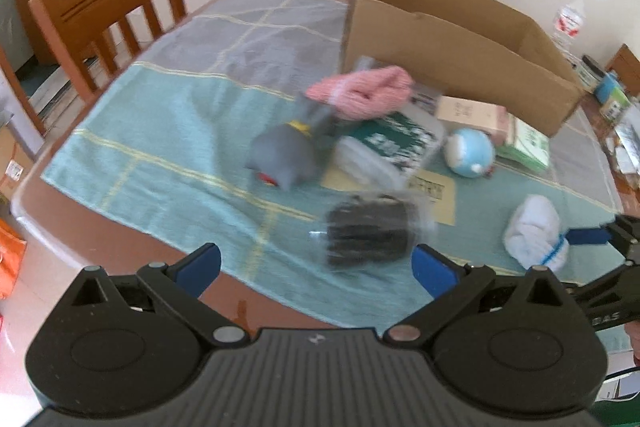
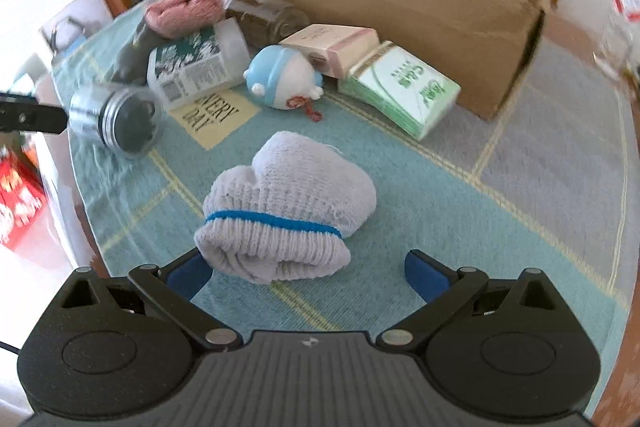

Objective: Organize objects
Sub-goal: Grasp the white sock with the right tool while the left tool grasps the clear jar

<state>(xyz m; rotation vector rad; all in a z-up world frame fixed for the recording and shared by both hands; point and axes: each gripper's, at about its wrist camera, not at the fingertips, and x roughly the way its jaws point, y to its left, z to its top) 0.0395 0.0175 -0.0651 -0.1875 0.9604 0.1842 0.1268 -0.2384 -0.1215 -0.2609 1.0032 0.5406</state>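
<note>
Left wrist view: left claw [image 1: 316,269] spread wide, empty, clear jar of dark contents [image 1: 366,233] lying just ahead on teal checked cloth [image 1: 160,147].
Right wrist view: right claw [image 2: 306,277] wide open, holding nothing; rolled white sock with blue band [image 2: 286,207] between its fingers, open cardboard box [image 2: 400,7] well behind.

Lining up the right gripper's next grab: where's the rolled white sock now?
The rolled white sock lies on the teal cloth directly ahead of the open right gripper, apart from the pile; the blue round plush toy sits beyond it.
</note>
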